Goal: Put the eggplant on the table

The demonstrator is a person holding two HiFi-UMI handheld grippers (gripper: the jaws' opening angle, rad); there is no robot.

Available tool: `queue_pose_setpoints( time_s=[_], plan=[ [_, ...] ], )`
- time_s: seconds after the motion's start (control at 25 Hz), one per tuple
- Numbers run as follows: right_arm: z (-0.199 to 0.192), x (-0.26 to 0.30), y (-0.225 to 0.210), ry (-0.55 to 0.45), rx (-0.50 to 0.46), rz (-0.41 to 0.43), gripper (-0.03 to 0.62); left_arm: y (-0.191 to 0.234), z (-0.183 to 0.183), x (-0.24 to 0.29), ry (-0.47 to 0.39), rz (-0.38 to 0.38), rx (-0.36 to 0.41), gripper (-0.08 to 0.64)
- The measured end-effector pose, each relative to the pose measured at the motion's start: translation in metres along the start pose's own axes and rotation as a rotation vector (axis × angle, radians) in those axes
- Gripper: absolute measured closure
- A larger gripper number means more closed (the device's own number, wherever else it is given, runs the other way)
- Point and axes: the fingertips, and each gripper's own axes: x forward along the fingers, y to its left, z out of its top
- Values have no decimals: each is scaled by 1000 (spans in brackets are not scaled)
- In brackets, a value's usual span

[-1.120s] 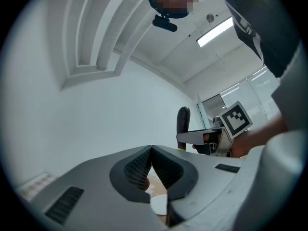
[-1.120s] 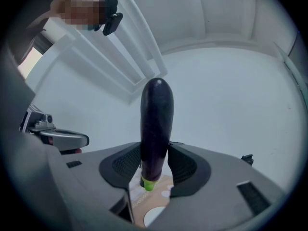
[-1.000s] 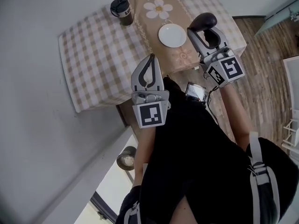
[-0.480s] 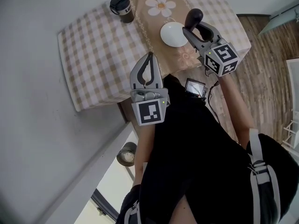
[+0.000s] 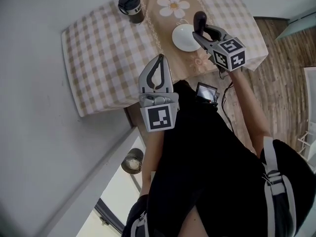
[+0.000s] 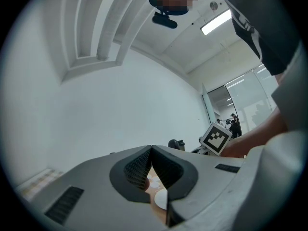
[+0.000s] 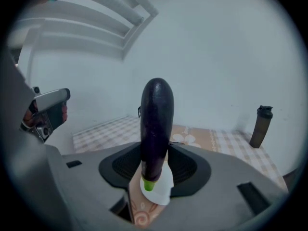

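Observation:
A dark purple eggplant [image 7: 156, 121] with a green stem end stands upright between the jaws of my right gripper [image 7: 156, 153], which is shut on it. In the head view the right gripper [image 5: 202, 31] holds the eggplant [image 5: 200, 19] just above the right rim of a white plate [image 5: 184, 37] on the table [image 5: 103, 53]. That table wears a checked cloth and a beige daisy runner. My left gripper [image 5: 158, 62] hangs over the table's near edge, shut and holding nothing. In the left gripper view its jaws [image 6: 151, 150] meet at the tips.
A dark tumbler [image 5: 131, 5] stands at the far left of the runner and also shows as a bottle [image 7: 261, 121] at the right gripper view's right. A grey wall runs along the left. Wooden floor [image 5: 281, 73] lies right of the table.
My right gripper has carried the eggplant farther over the table and lower, tipping downward, from beside the plate to its right rim. The left gripper has barely shifted.

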Motion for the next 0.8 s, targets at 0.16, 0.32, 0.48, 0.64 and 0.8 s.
queue_pose_setpoints(
  time_s=[0.16,0.32,0.48,0.64,0.8],
  plan=[
    [-19,16,-5,77,10,24,413,0,-5,4,6,3,-6,571],
    [-36,31,-15,127,37,13,413,2,-8,8,14,8,-5,571],
    [-53,42,-21,171,104,24,413,3,-11,11,18,17,-1,572],
    [-66,53,-24,205,165,20,413,7,-15,14,30,27,-5,572],
    [-80,59,-25,242,190,18,413,7,-17,18,28,23,5,571]
  ],
)
